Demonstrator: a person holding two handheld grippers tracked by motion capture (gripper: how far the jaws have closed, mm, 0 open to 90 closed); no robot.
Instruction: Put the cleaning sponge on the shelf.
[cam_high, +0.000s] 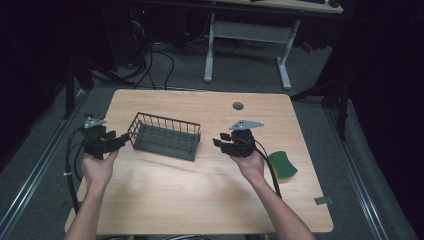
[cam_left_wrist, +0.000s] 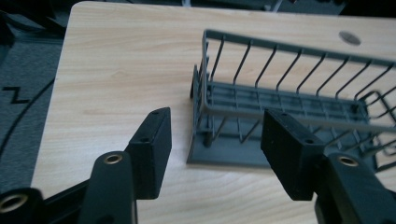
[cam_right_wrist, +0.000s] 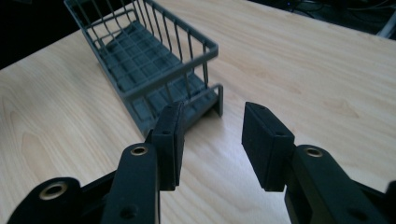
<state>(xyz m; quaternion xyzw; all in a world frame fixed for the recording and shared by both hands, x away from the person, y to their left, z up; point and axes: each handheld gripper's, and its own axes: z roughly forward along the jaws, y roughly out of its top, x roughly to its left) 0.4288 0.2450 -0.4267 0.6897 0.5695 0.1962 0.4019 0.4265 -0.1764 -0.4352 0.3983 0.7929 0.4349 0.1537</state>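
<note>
A grey wire basket (cam_high: 165, 136) stands empty on the wooden table (cam_high: 200, 200), a little left of the middle. My left gripper (cam_high: 122, 140) hovers at the basket's left end, open, with nothing between its jaws. In the left gripper view the basket (cam_left_wrist: 280, 98) lies just ahead of the left gripper (cam_left_wrist: 217, 135). My right gripper (cam_high: 220, 140) hovers off the basket's right end, also open and empty. In the right gripper view the basket (cam_right_wrist: 149, 60) sits ahead and to the left of the right gripper (cam_right_wrist: 215, 126). A green sponge (cam_high: 282, 166) lies on the table beside my right wrist.
A round grey grommet (cam_high: 238, 105) is set in the table near its far edge. A small grey strip (cam_high: 323, 200) lies at the near right corner. The white legs of another desk (cam_high: 247, 35) stand on the floor beyond, with cables around them.
</note>
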